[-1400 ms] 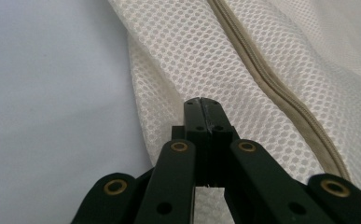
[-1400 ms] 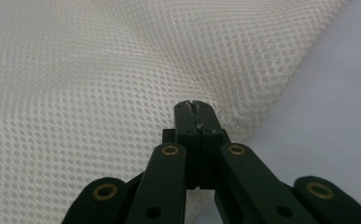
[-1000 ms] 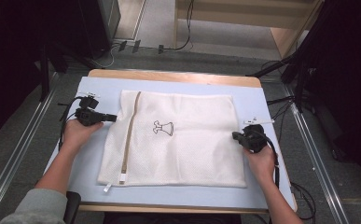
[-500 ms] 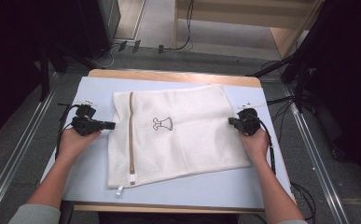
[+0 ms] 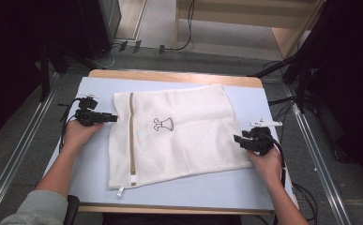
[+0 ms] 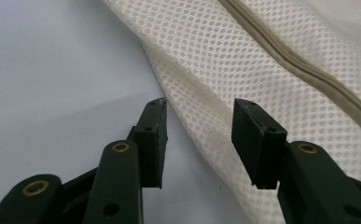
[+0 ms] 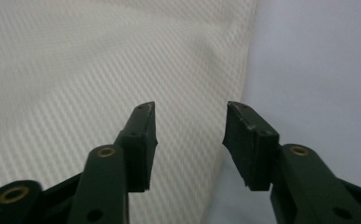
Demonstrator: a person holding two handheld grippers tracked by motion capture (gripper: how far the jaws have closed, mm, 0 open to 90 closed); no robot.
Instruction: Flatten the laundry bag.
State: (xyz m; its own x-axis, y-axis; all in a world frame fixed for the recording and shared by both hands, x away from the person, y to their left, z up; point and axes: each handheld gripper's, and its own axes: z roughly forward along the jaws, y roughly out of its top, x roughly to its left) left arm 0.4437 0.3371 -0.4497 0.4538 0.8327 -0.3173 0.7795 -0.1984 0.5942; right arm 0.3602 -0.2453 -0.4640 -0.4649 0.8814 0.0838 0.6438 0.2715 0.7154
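On the pale blue table (image 5: 207,187) | mesh laundry bag (image 5: 193,136) lies flat, askew, zipper (image 5: 132,136) running near-far | left gripper (image 5: 111,117) at its left edge, right gripper (image 5: 238,139) at its right edge | both jaws just opened, spread, pinching nothing.

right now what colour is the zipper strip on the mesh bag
Beige, darker than the cream mesh bag; zipper strip clearest in the left gripper view.

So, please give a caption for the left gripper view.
Open left tool poised at the edge of a white mesh laundry bag on a pale blue table.
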